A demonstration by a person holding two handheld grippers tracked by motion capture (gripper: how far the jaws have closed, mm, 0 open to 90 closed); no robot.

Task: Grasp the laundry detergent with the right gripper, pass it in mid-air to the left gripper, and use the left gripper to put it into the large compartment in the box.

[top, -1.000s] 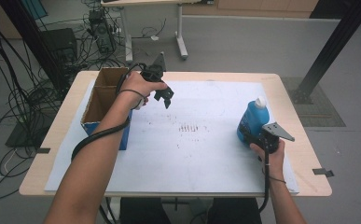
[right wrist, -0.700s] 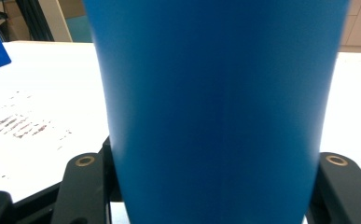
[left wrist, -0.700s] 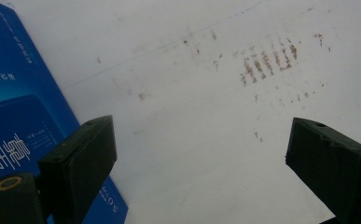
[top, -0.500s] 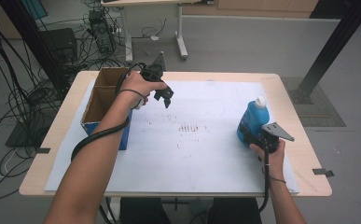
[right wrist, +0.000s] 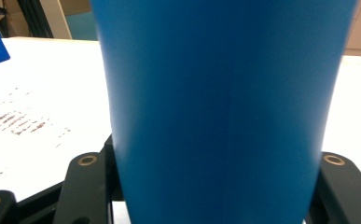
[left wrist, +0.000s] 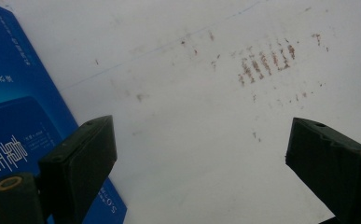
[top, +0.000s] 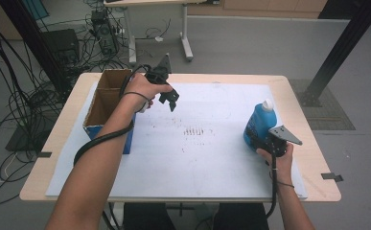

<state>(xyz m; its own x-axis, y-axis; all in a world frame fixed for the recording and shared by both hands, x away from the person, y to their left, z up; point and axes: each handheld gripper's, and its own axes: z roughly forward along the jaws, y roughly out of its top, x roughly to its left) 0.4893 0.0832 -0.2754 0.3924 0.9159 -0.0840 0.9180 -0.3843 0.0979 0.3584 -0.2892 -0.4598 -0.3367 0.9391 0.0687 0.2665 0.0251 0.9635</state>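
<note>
**Bottle clamped at the table's right edge**

Bottle (top: pixel 259 125), blue with a white cap, stands upright on the white sheet (top: pixel 207 163) near the table's (top: pixel 44 184) right side. The right gripper (top: pixel 257 141) comes at it from the near side; its jaws have just been closing and now press on the bottle's lower body, one on each flank, as the right gripper view shows (right wrist: pixel 225 116). Farther off and to the left, the left gripper (top: pixel 172 101) hangs above the sheet with its jaws spread wide and nothing between them. Just beside it sits an open cardboard box (top: pixel 107 98) with blue sides. Between the two grippers the sheet carries a patch of brown marks (top: pixel 195 131).
</note>
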